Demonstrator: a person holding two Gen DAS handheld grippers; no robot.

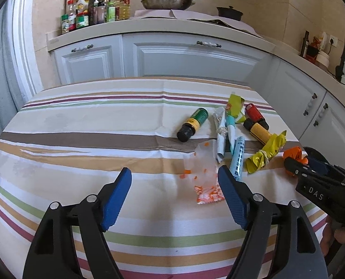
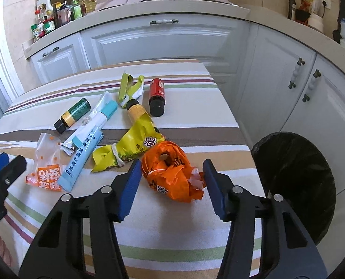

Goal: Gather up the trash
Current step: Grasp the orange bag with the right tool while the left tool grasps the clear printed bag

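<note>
Three small bottles on the striped cloth: green-labelled (image 2: 73,114), yellow (image 2: 137,111), red (image 2: 157,93). Six wrappers: crumpled orange (image 2: 172,174), yellow knotted (image 2: 135,146), clear with orange print (image 2: 47,162), pale blue (image 2: 82,155), white-and-teal (image 2: 100,116), lime-green torn (image 2: 129,88). One black-lined bin (image 2: 293,186), right of frame.

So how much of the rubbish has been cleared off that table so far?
Nothing looks binned yet. The open right gripper straddles the orange wrapper beside the bin. The open left gripper hovers near the clear packet. Bottles and other wrappers remain.
</note>
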